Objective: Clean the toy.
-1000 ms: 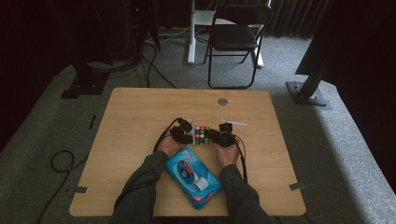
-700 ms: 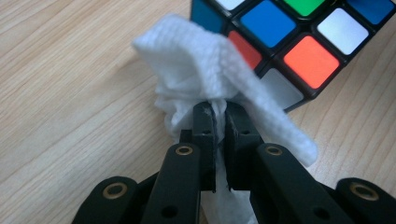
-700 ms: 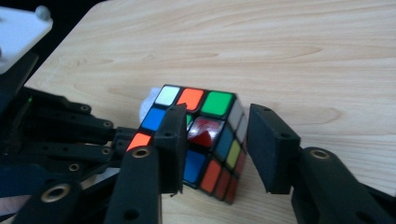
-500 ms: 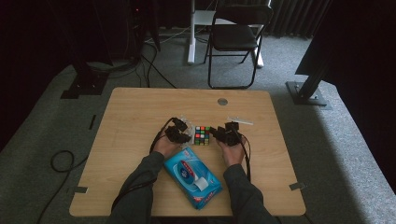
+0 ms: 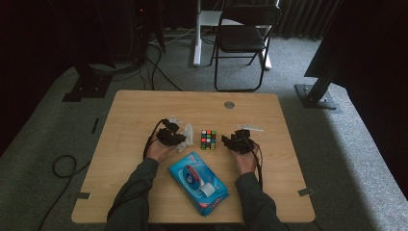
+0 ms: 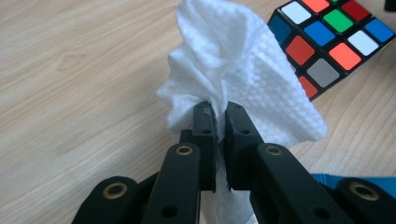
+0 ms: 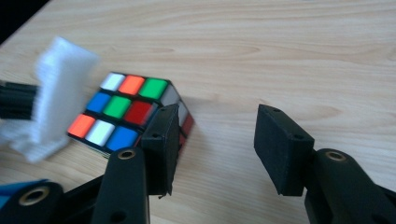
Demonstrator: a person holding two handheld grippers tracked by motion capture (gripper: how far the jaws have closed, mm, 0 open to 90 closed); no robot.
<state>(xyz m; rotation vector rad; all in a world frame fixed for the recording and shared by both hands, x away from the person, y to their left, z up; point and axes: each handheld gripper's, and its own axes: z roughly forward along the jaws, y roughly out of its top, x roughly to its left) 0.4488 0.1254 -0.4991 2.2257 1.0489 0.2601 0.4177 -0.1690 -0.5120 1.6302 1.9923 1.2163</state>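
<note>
Left of the cube (image 5: 208, 139), left gripper (image 5: 179, 138) clamps the wipe (image 6: 243, 70) — right gripper (image 7: 215, 151)'s jaws just opened, empty — regrip cube squarely before wiping.

Light wooden surface (image 5: 134, 115): a colour cube (image 5: 208, 139) sits mid-surface, a blue wipes pack (image 5: 198, 183) lies near the front edge.

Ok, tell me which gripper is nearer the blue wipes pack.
Left. The left gripper, shut on a white wipe, sits just beyond the wipes pack's far corner. The right gripper, jaws just opened, lies farther off, beside the cube.
</note>
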